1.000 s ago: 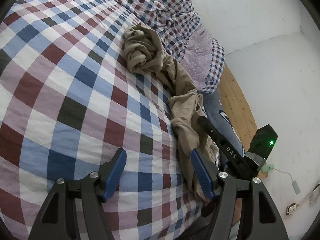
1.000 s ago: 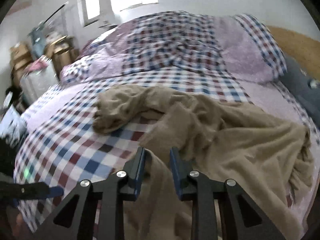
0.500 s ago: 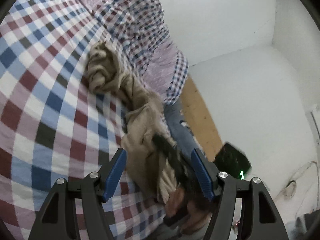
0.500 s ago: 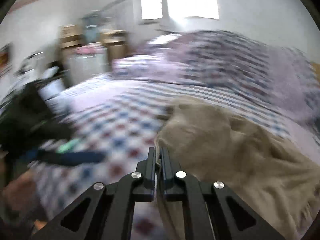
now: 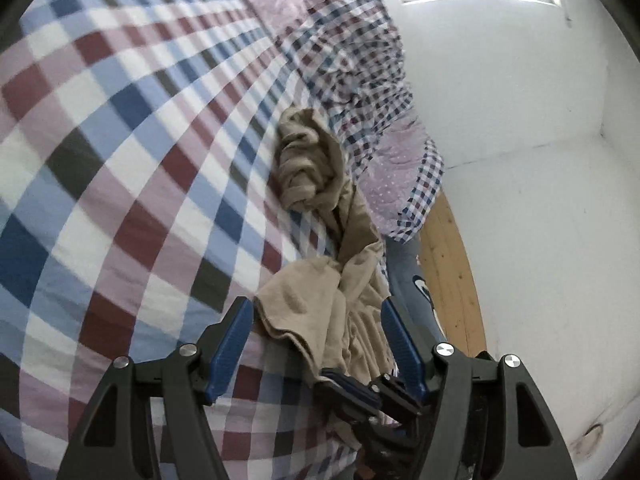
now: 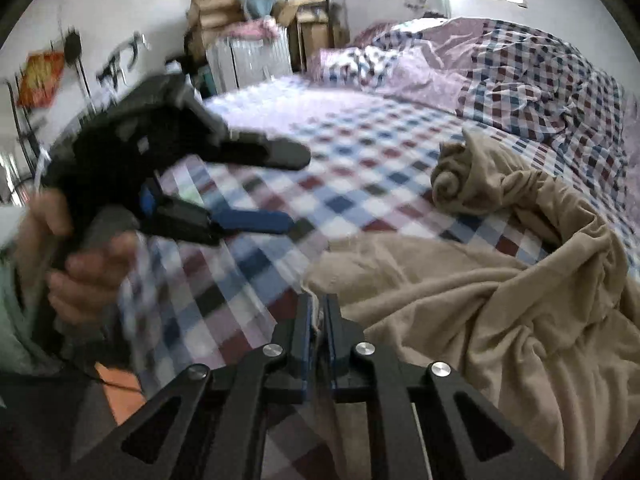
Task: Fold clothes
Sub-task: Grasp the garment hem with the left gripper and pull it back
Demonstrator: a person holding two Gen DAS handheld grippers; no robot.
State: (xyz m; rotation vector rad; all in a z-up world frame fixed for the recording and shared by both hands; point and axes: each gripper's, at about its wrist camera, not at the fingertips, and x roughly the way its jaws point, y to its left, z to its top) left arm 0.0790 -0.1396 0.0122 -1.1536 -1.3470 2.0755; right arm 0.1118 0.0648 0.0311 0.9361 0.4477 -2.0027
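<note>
A crumpled beige garment [image 5: 320, 280] [image 6: 480, 312] lies on the checked bed sheet [image 5: 120, 160] [image 6: 340, 184], with one end rolled into a knot [image 5: 304, 160] [image 6: 460, 184]. My right gripper [image 6: 317, 316] is shut on the garment's near edge. In the left wrist view it shows low down as the right gripper [image 5: 360, 396], pinching the cloth. My left gripper [image 5: 316, 328] is open just above that near edge, touching nothing. The right wrist view shows this left gripper [image 6: 296, 188] held by a hand [image 6: 80, 272] over the sheet, blurred.
A rumpled checked duvet [image 6: 520, 68] and a pillow [image 5: 404, 176] lie at the head of the bed. A wooden headboard [image 5: 452, 264] meets the white wall. Boxes and a cabinet [image 6: 248, 40] stand beyond the bed's far side.
My right gripper closed on the garment's edge and pulled it toward the near side of the bed. My left gripper swung over that edge and stayed open.
</note>
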